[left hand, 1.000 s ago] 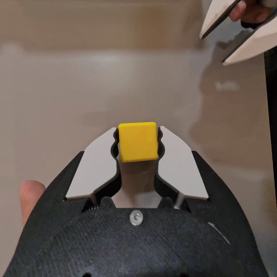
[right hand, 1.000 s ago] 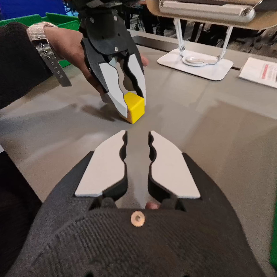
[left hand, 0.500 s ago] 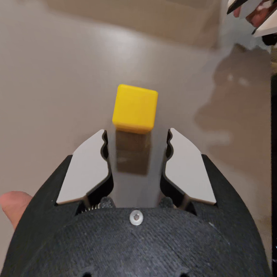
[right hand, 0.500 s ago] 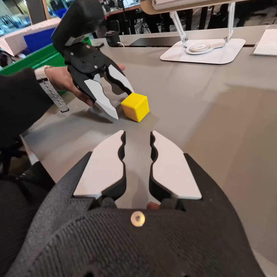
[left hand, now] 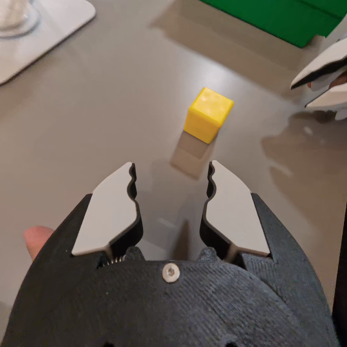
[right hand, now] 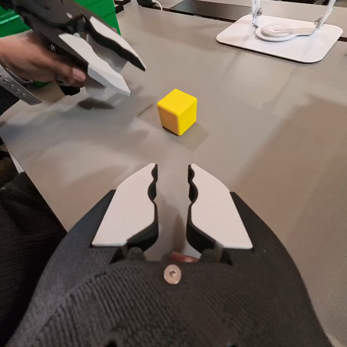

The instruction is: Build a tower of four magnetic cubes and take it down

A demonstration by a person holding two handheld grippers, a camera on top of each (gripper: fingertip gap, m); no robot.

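A yellow cube (left hand: 208, 117) stands alone on the grey table (left hand: 93, 122); it also shows in the right wrist view (right hand: 177, 111). My left gripper (left hand: 171, 166) is open and empty, drawn back from the cube, which lies ahead and slightly right. In the right wrist view the left gripper (right hand: 136, 80) hangs above the table to the cube's left. My right gripper (right hand: 171, 167) is open with a narrow gap, empty, a short way in front of the cube. Its fingers (left hand: 319, 75) show at the right edge of the left wrist view.
A white stand base (right hand: 279, 39) with clear legs sits at the far right of the table; it also shows at the top left of the left wrist view (left hand: 37, 37). A green bin (left hand: 281, 18) lies beyond the cube. The table's near-left edge (right hand: 13, 155) is close. The yellow cube (left hand: 208, 117) is closer to my left gripper, around 6 cm from its tips; the right tips are 12 cm off.
The left gripper opened, let go of the yellow cube and drew back and up away from it. The cube now stands free on the table. The right gripper stayed open.
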